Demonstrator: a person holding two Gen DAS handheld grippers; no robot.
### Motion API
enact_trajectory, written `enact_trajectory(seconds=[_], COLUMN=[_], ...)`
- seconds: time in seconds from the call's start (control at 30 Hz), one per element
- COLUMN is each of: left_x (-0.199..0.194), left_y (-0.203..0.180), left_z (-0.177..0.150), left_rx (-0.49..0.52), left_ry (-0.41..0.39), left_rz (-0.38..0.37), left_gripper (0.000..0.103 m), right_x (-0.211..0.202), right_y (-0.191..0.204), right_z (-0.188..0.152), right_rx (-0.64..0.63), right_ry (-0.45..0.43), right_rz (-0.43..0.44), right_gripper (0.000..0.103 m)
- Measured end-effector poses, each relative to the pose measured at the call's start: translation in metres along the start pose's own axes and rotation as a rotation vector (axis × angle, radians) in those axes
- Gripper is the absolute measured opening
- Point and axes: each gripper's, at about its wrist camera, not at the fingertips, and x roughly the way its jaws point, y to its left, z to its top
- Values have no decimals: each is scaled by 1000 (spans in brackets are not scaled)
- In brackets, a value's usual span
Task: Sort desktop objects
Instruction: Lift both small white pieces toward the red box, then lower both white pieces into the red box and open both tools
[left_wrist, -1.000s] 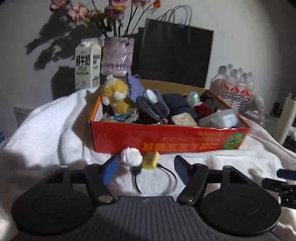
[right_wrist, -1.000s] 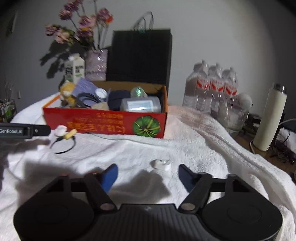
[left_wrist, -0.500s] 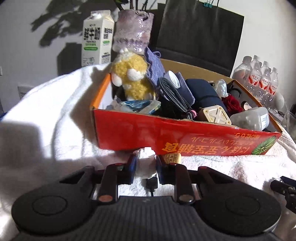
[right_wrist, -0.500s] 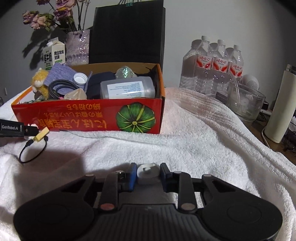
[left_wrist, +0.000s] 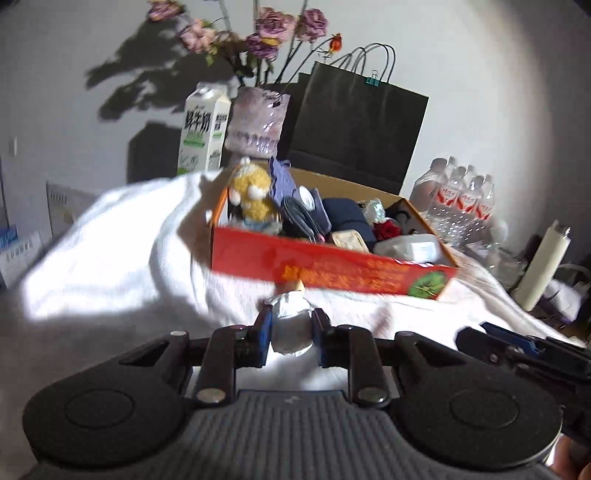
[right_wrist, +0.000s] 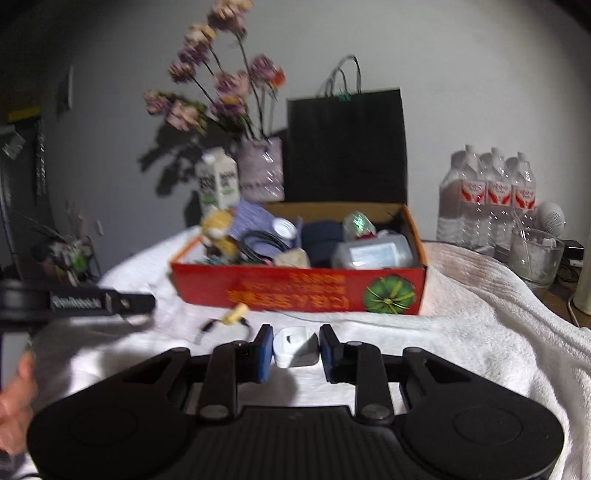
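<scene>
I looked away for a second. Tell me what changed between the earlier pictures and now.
Both sets of jaws closed. The left gripper took hold of the white charm and lifted it; its yellow piece and black cord now dangle. The right gripper took hold of the small white cap. The red box and white towel stayed put.

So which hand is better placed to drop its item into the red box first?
Probably the left. The left gripper holds a white charger near the red box. The right gripper, gripping a white cap, looks farther back.
</scene>
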Motion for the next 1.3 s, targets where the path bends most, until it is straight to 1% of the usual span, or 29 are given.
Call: enact_trajectory(seconds=[0.1,0.17,0.27,0.37,0.43,0.5,0.6,0.73,0.83,0.87,0.9,0.97,1.03,1.07,1.13,1.17,1.2,1.23,1.3], left_x=[-19,-29,-45,-58,-64,-67,-65,-52,-28,-17,-5,26,59,77,112,130,147,160,185], left_y=[1,-3,-9,-12,-12,-11,-9,-7,-10,-12,-14,-18,-19,-22,-31,-37,-42,-45,-49], left_z=[-16,-24,-32,-38,-41,-42,-41,-22,8,20,34,64,90,102,118,123,126,126,127], left_rx=[-53,-34,7,29,39,40,39,72,129,157,165,164,128,126,147,186,219,226,250], left_ry=[1,-2,-20,-29,-33,-36,-40,-63,-89,-99,-107,-86,-72,-45,-26,-8,20,34,61], left_rz=[-32,-23,-12,-15,-15,-24,-28,-67,-91,-94,-91,-127,-144,-152,-112,-97,-85,-66,-58], left_gripper=[23,23,23,23,23,23,23,23,23,23,23,24,24,24,24,24,24,24,25], right_x=[-21,-35,-55,-71,-77,-81,-84,-76,-61,-54,-46,-23,11,30,70,88,106,123,158], right_y=[15,26,38,43,43,43,42,38,26,20,15,0,-17,-26,-40,-45,-51,-59,-75], right_z=[-2,-4,-11,-22,-29,-34,-34,-22,0,10,22,49,77,89,107,114,119,123,129], right_rx=[-27,-65,-107,-111,-99,-91,-83,-77,-58,-59,-61,-53,-40,-30,-18,-20,-17,-9,22], right_ry=[-17,-27,-41,-40,-22,-6,-7,-10,-16,-25,-34,-41,-23,-5,34,53,73,95,162], right_rz=[21,30,20,10,4,-8,-18,-30,-28,-32,-33,-11,13,19,7,-3,-9,-16,-33], right_gripper=[25,25,25,25,25,25,25,25,25,25,25,25,25,25,25,25,25,25,25])
